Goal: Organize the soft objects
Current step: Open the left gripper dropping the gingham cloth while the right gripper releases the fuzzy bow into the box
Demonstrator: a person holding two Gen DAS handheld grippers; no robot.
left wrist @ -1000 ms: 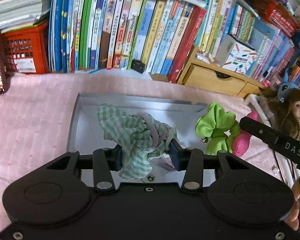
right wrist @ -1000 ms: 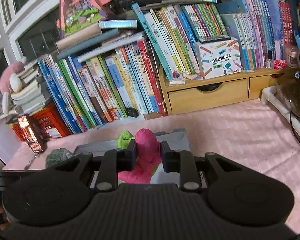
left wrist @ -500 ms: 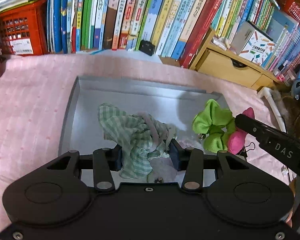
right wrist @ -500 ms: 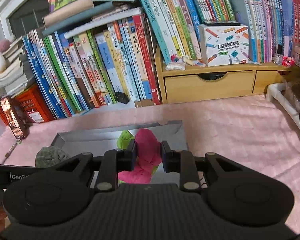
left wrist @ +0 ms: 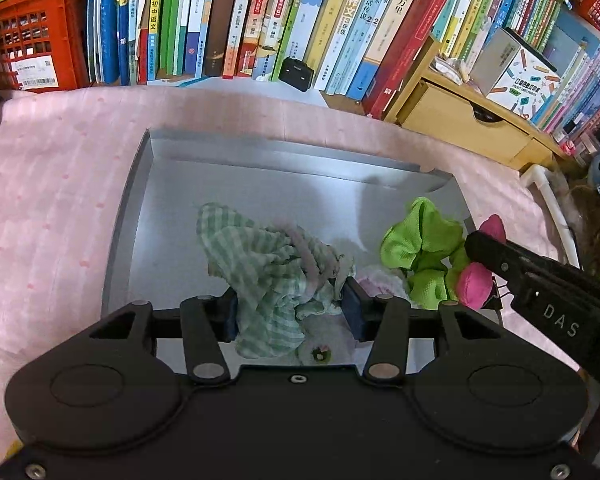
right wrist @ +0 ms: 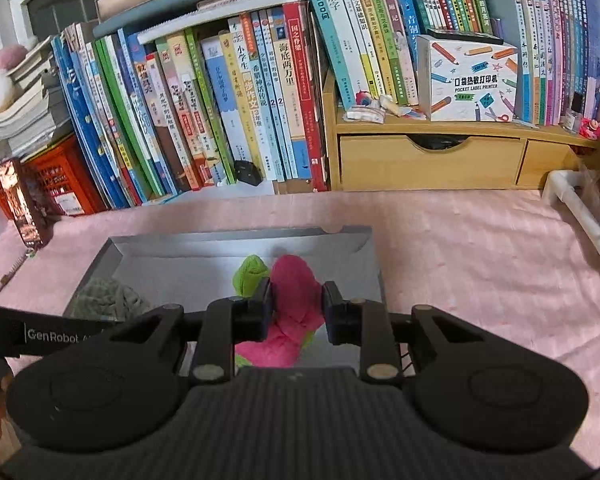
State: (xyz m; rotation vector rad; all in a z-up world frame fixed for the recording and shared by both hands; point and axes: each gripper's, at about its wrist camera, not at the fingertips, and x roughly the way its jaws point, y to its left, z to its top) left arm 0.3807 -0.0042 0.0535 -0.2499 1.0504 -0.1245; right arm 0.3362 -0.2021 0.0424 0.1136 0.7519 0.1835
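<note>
A grey tray [left wrist: 140, 216] lies on the pink tablecloth. My left gripper [left wrist: 290, 308] hangs low over its near part with a crumpled green checked cloth [left wrist: 260, 256] filling the gap between the pads; its jaws are opening. The cloth's lower folds rest on pale soft items [left wrist: 376, 284] in the tray. My right gripper [right wrist: 296, 308] is shut on a pink and green soft toy [right wrist: 294, 280] over the tray's [right wrist: 220, 240] right side. In the left wrist view that toy [left wrist: 420, 240] hangs at the tray's right edge. The checked cloth [right wrist: 108, 300] shows at lower left in the right wrist view.
A row of upright books [left wrist: 260, 20] lines the back, with a red crate [left wrist: 32, 40] on the left and a wooden drawer unit [right wrist: 428, 156] on the right. A white label-printer box [right wrist: 468, 80] sits on it. A doll's hair [left wrist: 596, 220] is at the far right.
Both grippers have sunk toward the tray with their loads, so it looks larger. The left jaws stand a little wider around the checked cloth.
</note>
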